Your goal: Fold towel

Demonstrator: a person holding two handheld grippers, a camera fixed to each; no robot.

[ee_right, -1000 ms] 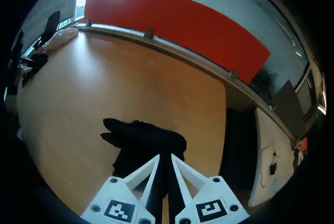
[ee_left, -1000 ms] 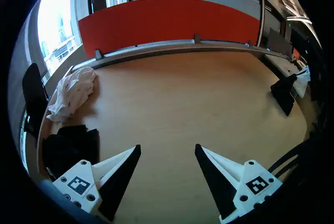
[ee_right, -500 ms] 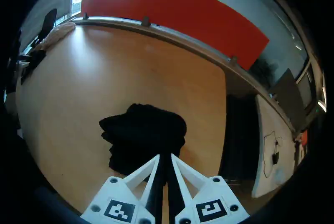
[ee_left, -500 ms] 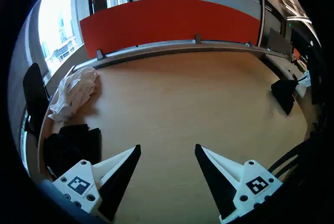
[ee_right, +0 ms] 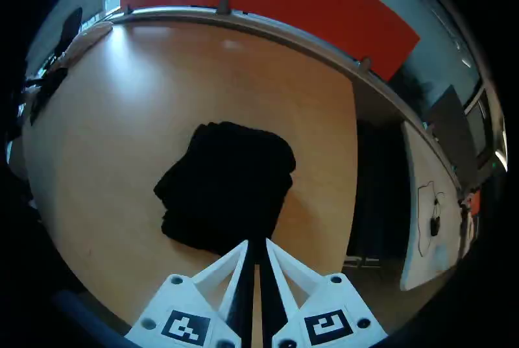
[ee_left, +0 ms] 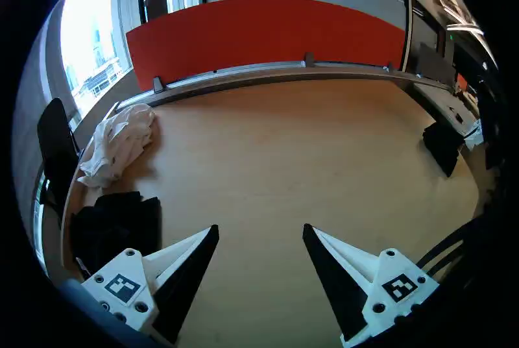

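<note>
- Change, right gripper view: over the last second the towel (ee_right: 227, 186) swells from a low bunch into a broad dark mass, and more of the surface (ee_right: 130, 108) comes under the camera.
- Reading: the towel is probably being brought down onto the surface to be spread, so no fold is made yet.
- Right gripper (ee_right: 257, 243): the fingers stand almost together with a thin dark strip between them. It appears to pinch an edge of the towel, which lies crumpled just ahead.
- Left gripper (ee_left: 259, 227): fingers wide apart, holding nothing, above bare surface (ee_left: 292, 140).
- Left gripper view: the towel (ee_left: 443, 145) sits at the far right edge, well apart from a white cloth (ee_left: 120, 140) and a dark heap (ee_left: 113, 228) on the left.
</note>
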